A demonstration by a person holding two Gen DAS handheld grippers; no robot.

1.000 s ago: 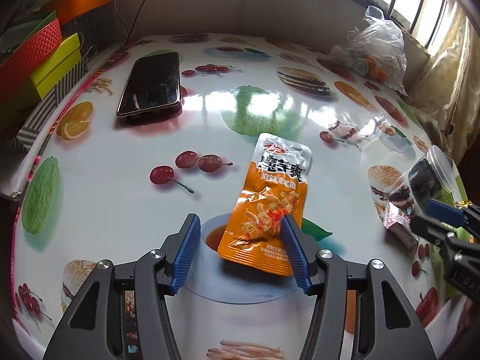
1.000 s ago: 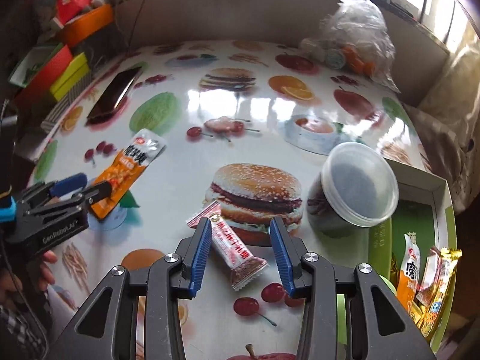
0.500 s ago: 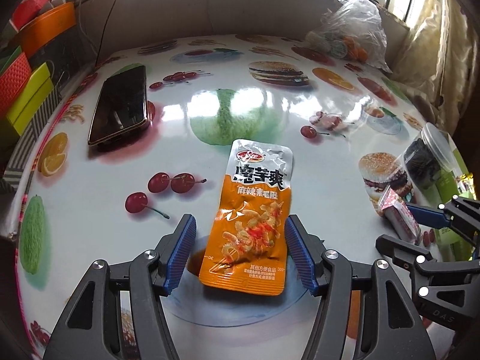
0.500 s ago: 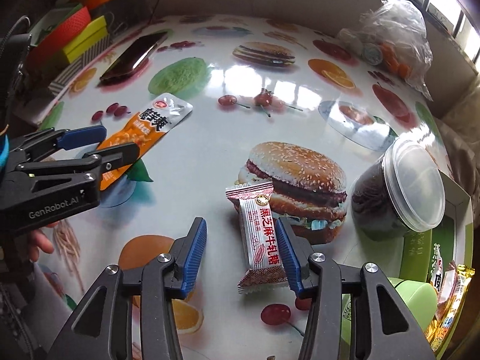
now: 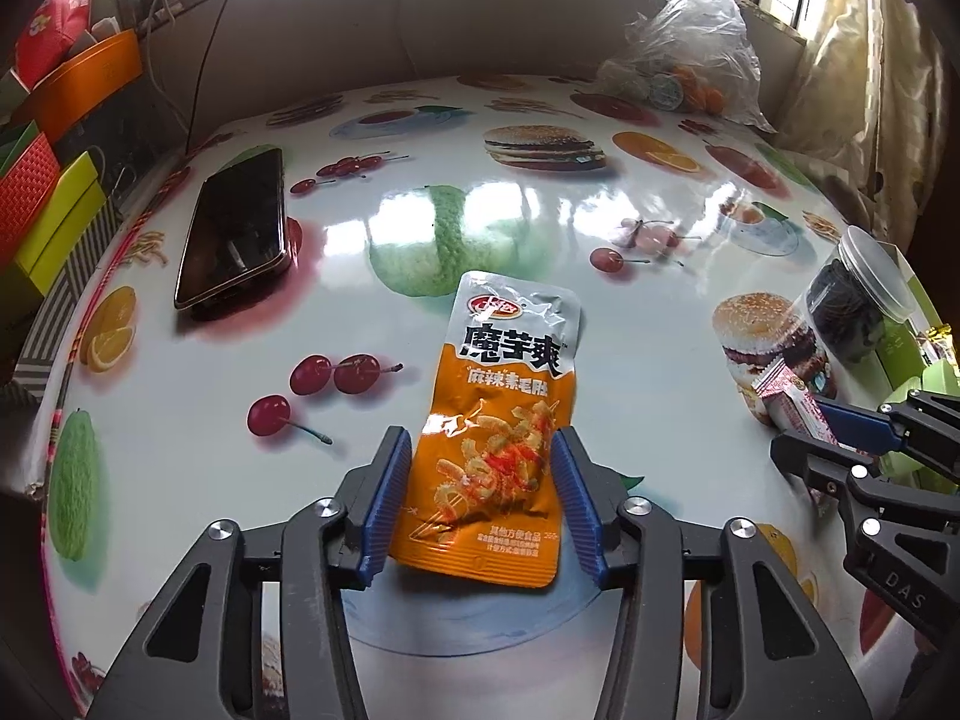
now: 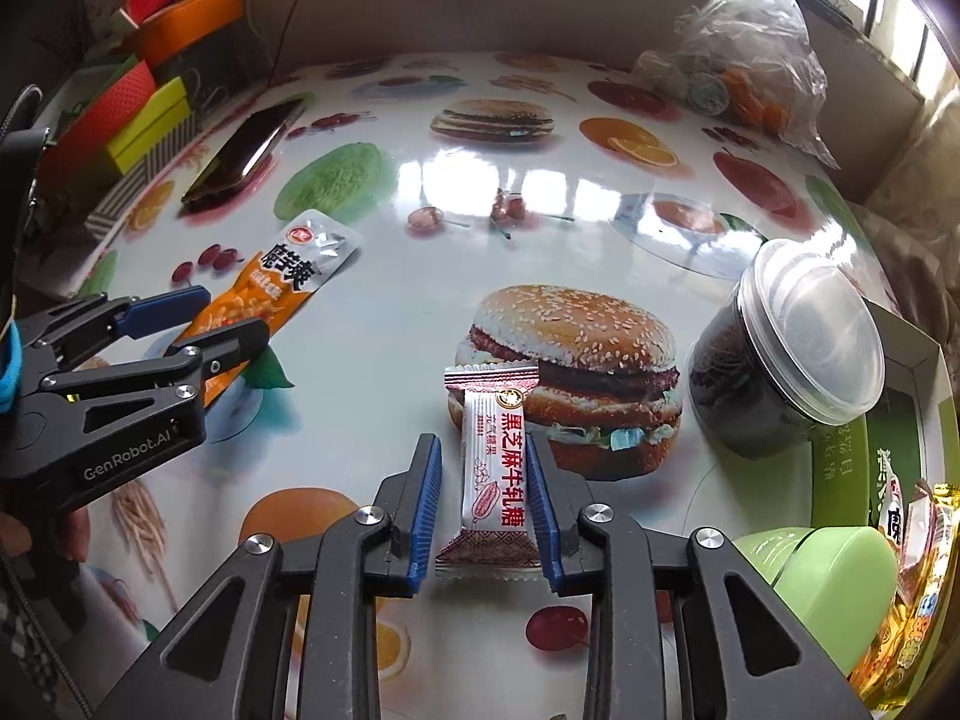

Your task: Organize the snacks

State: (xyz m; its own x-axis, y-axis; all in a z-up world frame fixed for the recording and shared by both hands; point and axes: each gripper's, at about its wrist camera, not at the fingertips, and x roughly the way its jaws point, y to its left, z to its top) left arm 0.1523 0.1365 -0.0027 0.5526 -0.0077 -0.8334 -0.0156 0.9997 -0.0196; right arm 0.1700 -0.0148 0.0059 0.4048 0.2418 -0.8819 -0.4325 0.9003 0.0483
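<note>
Orange snack pouch [image 5: 504, 438] flat on table, white-red candy bar [image 6: 493, 468] flat, well apart

A home is suggested: the bench [image 5: 540, 228] is covered with a glossy food-print cloth, a phone [image 5: 234, 234] is laid on it, and curtains [image 5: 888, 60] (sunlit) are hung by the window.

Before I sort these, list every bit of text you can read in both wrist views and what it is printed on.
"魔芋爽" and "麻辣素毛肚": orange snack pouch; its red logo and bottom fine print are too small to read.
"黑芝麻牛轧糖": white and red candy wrapper; the smaller print is blurred.
"GenRobot.AI": left gripper body.
"DAS": right gripper body, cut off.
Green box lettering: unreadable.
</note>
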